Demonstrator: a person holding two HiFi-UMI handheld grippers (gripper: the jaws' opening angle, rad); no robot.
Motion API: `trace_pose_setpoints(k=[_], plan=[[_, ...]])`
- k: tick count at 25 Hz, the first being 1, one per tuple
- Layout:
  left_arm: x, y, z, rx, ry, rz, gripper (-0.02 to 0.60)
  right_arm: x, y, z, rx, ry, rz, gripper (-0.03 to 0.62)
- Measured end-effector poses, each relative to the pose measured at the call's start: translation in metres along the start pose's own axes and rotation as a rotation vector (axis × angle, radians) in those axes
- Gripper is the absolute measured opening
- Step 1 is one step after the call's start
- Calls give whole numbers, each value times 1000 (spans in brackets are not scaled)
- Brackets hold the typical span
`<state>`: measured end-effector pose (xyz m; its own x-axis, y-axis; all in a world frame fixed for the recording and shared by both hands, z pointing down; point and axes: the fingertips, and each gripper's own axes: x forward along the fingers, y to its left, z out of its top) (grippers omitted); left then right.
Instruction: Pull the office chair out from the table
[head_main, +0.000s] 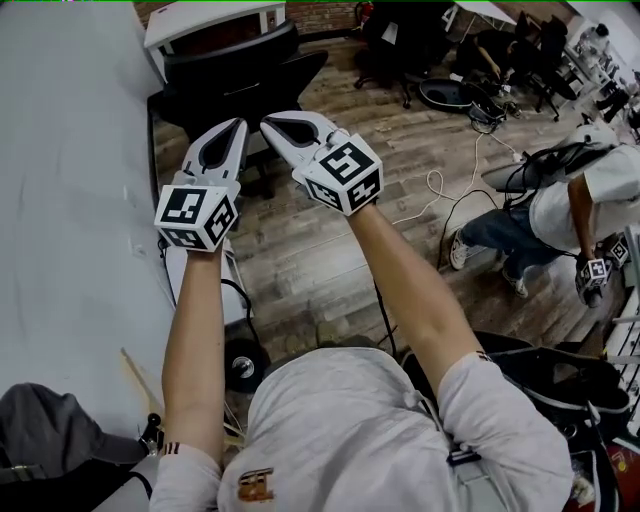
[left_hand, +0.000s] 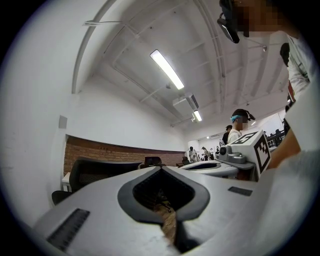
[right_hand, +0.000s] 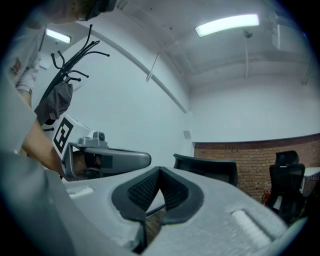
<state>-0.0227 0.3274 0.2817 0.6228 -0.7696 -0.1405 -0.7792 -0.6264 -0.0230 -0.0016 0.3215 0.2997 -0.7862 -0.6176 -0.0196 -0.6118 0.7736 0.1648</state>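
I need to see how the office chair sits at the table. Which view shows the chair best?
The head view: it shows most of the black office chair from above, close to the white table. The left gripper view shows only its backrest; the right gripper view shows that same backrest.

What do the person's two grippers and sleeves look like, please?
The left gripper and the right gripper both have light grey, tapered tongs around a dark, ribbed, leaf-shaped opening. Each carries a white cube with black square markers. The person wears a light grey short-sleeved shirt.
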Motion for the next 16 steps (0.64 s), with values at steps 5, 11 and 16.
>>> trace_pose_setpoints(k=[5, 11, 16], plan=[[0, -6, 4, 2, 1, -7, 0, -6, -1, 7, 1, -7, -6, 2], [3, -10, 4, 6, 1, -17, 0, -11, -5, 7, 2, -10, -12, 2], [5, -12, 5, 9, -2, -18, 0, -13, -7, 9, 1, -13, -14, 2]])
